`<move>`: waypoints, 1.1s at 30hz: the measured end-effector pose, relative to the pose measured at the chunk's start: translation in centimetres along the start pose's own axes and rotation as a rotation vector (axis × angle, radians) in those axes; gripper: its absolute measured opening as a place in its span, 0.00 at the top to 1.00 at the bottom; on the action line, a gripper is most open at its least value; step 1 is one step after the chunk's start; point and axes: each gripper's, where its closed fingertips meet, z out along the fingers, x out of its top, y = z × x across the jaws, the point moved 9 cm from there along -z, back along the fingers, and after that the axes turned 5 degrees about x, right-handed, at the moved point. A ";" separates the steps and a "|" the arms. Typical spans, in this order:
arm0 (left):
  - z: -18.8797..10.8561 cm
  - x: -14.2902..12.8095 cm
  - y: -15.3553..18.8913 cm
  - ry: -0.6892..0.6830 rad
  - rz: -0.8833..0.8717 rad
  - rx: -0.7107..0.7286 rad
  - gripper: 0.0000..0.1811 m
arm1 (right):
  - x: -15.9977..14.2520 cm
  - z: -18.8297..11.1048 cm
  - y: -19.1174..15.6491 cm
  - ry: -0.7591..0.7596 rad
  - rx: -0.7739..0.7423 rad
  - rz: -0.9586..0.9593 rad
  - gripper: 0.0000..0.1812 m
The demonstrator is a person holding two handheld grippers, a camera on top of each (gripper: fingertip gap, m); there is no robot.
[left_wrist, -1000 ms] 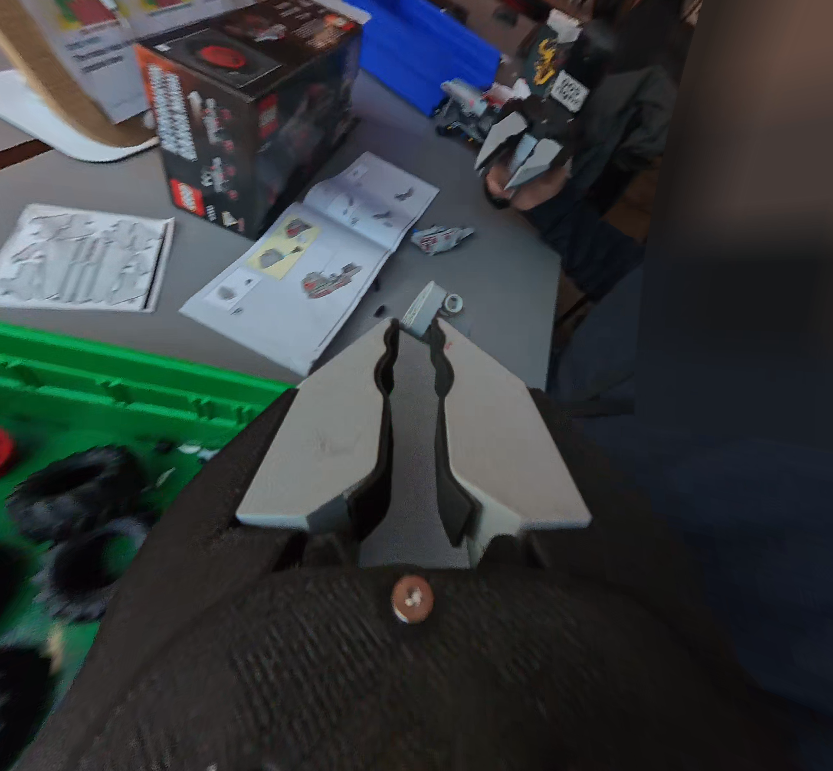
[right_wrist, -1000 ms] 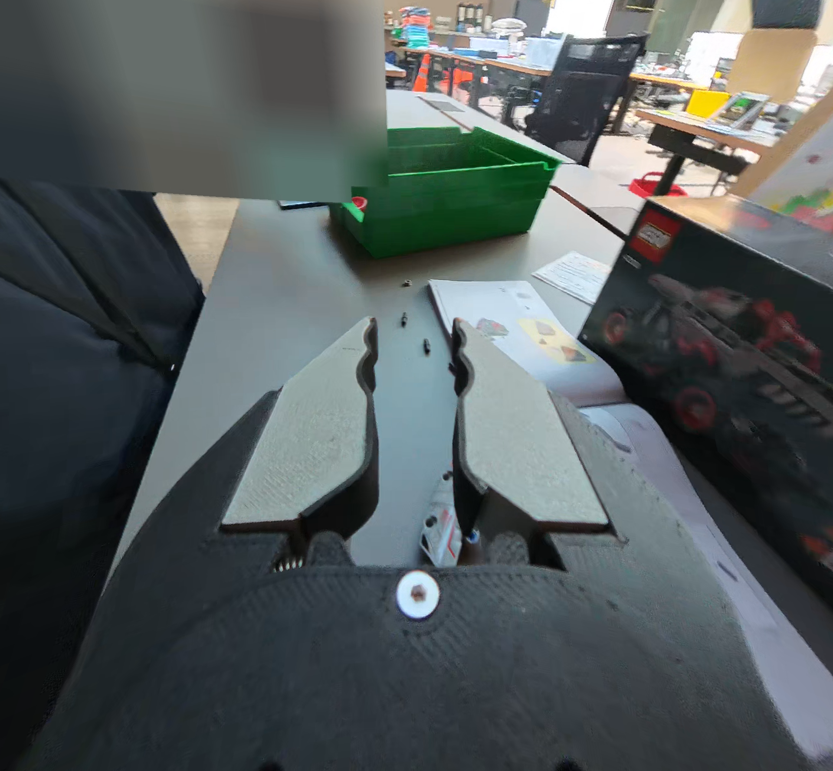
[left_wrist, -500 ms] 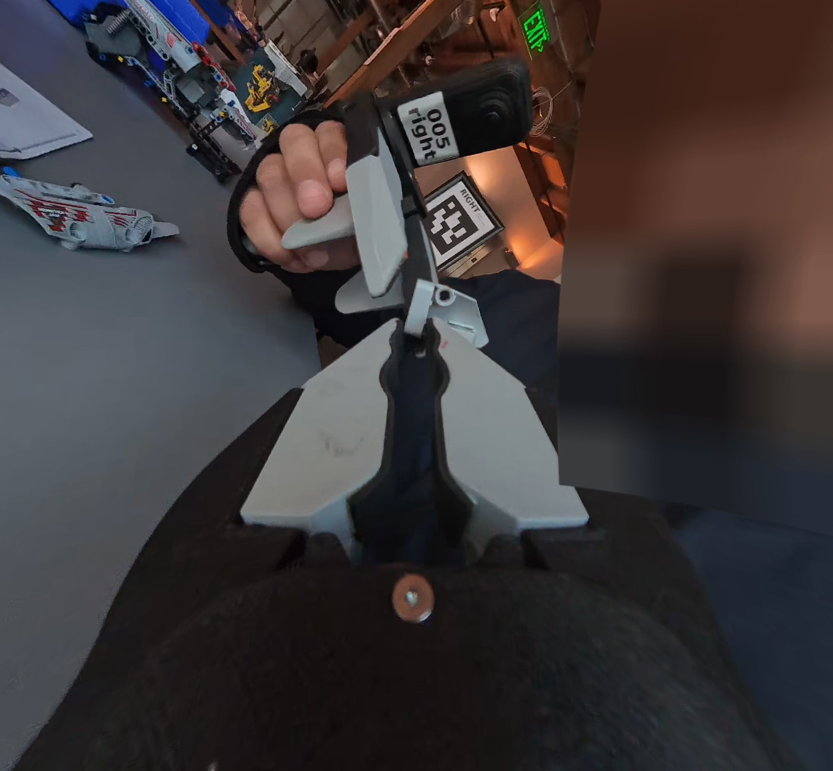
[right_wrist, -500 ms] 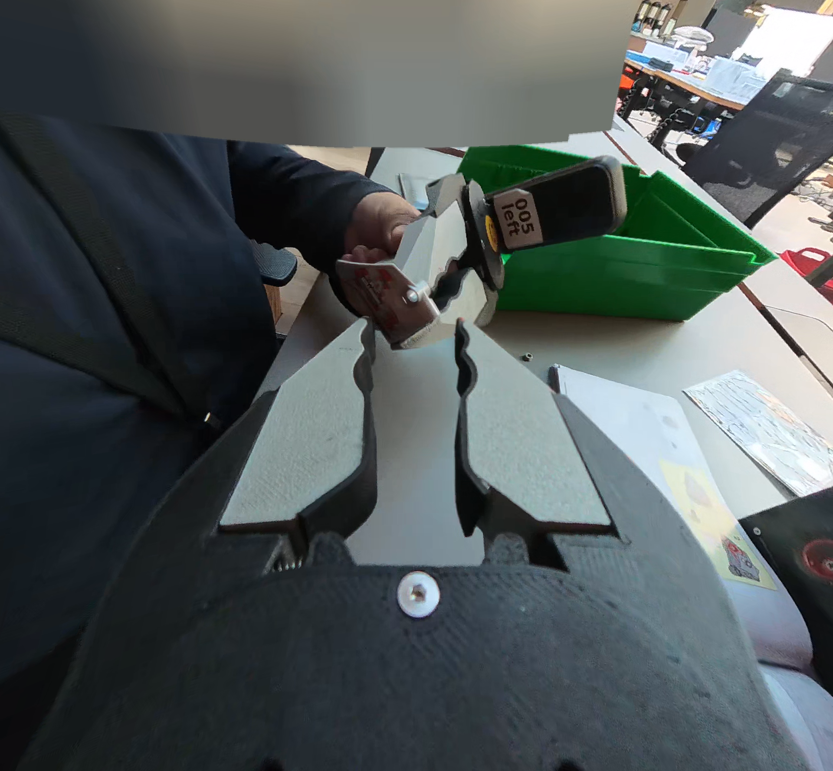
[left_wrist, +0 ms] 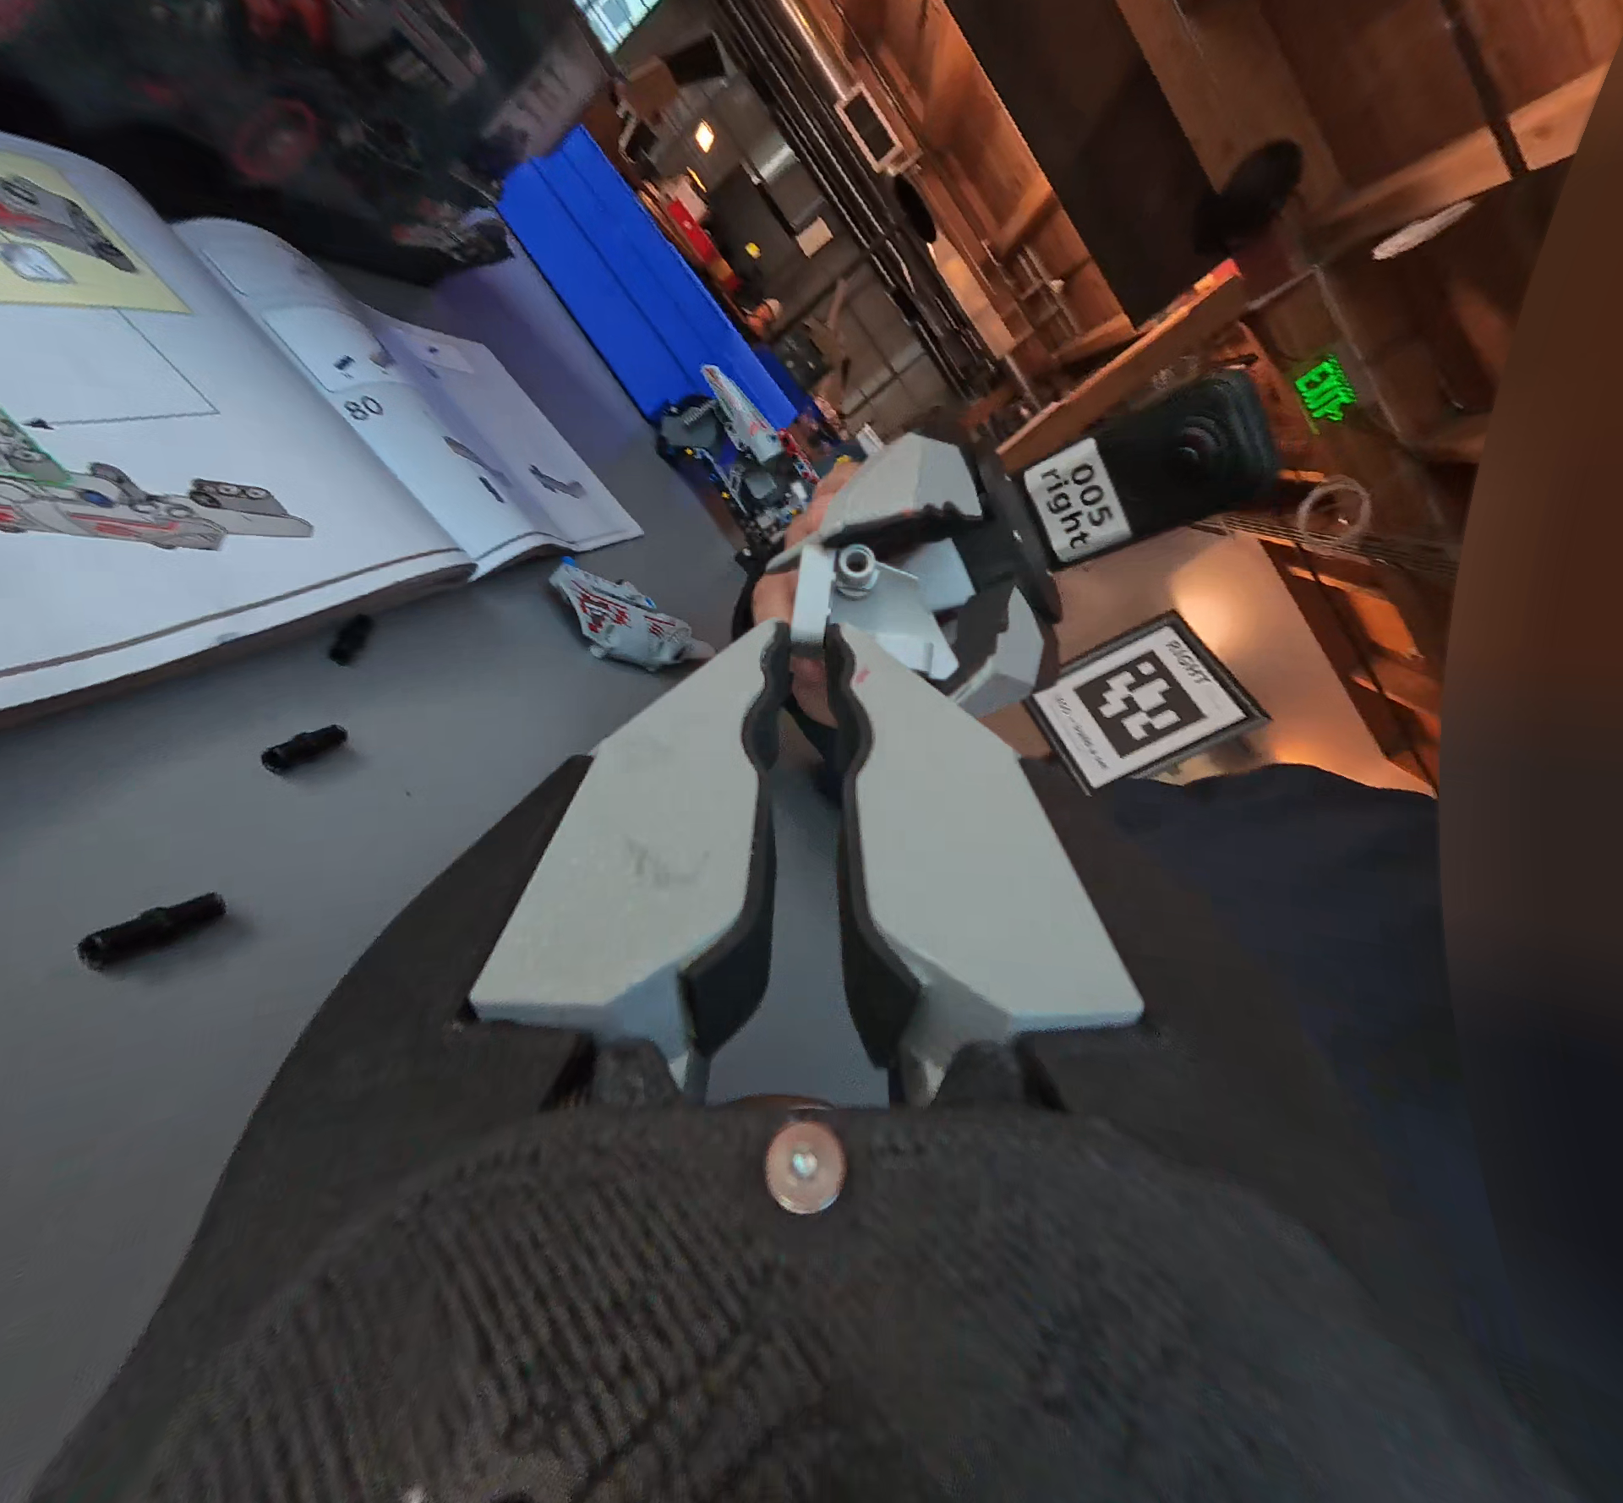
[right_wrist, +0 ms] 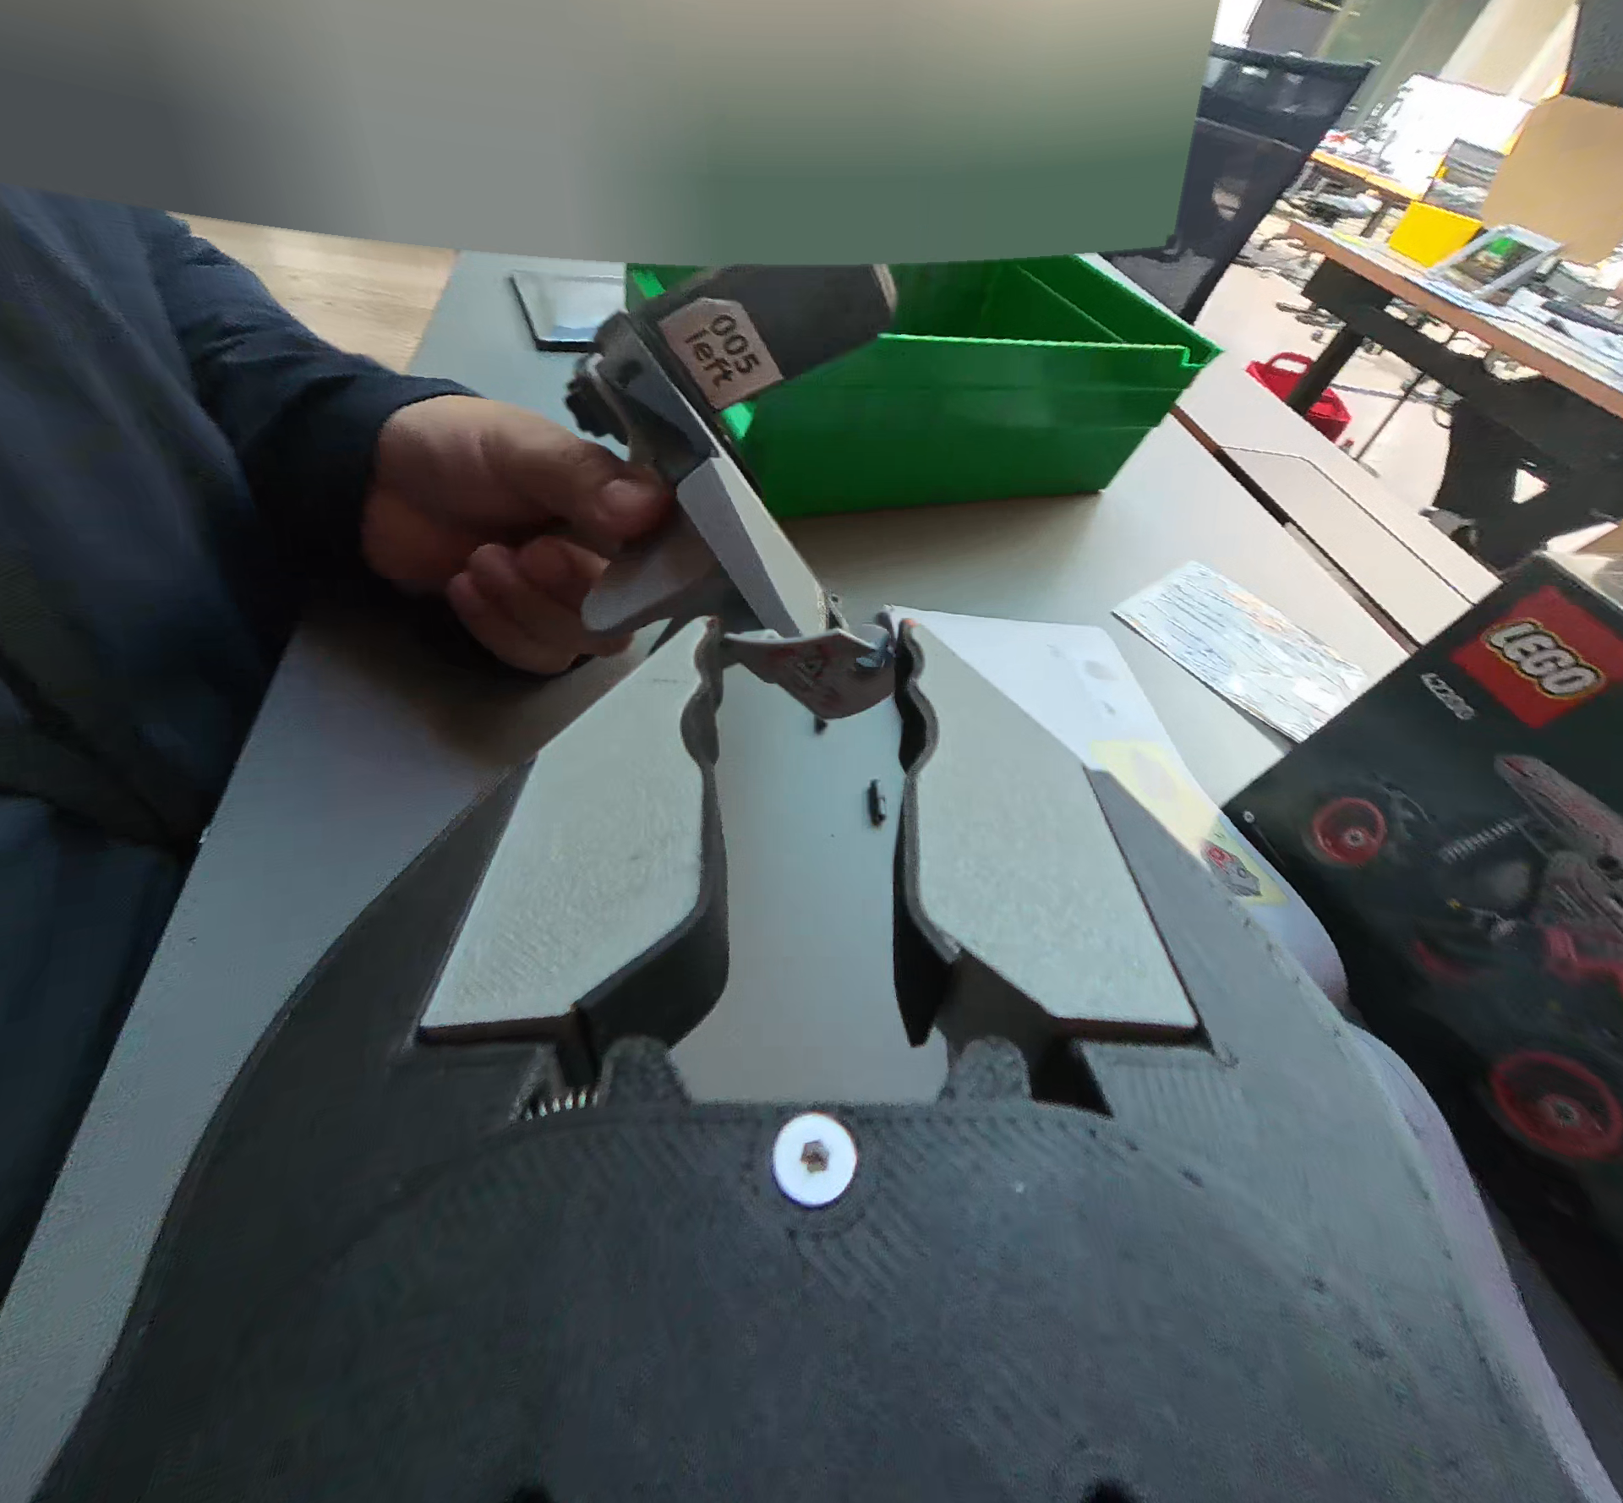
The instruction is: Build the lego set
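My left gripper point(left_wrist: 808, 653) is shut on a small grey lego panel point(left_wrist: 815, 596) with a round connector on it, held above the grey table point(left_wrist: 439, 802). In the right wrist view the panel point(right_wrist: 804, 670) shows red markings and sits between the tips of my right gripper point(right_wrist: 808, 637), whose jaws stand wide apart. The left gripper point(right_wrist: 821, 626) comes in from the upper left, held by a hand. In the left wrist view the right gripper's fingers point(left_wrist: 896, 482) flank the panel from beyond.
An open instruction booklet point(left_wrist: 263, 424) and several black pins point(left_wrist: 303, 745) lie on the table, with a grey-and-red panel piece point(left_wrist: 628, 618) beside them. A green bin point(right_wrist: 966, 407), a sticker sheet point(right_wrist: 1238, 644) and the black set box point(right_wrist: 1449, 802) stand to the right.
My left gripper closed on the grey panel, lifted it off the table and brought it toward the right gripper. The panel now sits between the right gripper's open tips.
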 end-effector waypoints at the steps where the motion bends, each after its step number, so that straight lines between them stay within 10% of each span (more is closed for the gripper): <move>1: 0.1 0.0 0.0 0.024 0.013 0.032 0.97 | -0.1 -0.1 0.1 -0.009 -0.031 -0.003 0.81; 7: -0.2 0.4 -0.2 0.206 0.003 0.139 0.98 | -0.5 -0.2 -0.1 -0.013 -0.178 -0.027 1.00; 11: -0.1 0.3 0.1 0.262 0.030 0.192 0.97 | -0.6 0.0 0.0 0.015 -0.213 0.039 0.98; 13: 0.1 0.1 0.1 0.267 0.029 0.200 0.97 | -0.8 0.3 0.2 0.006 -0.211 0.091 0.75; 33: 0.8 -0.9 0.6 0.268 0.002 0.212 0.96 | -1.3 -0.4 1.4 0.104 -0.143 0.305 0.96</move>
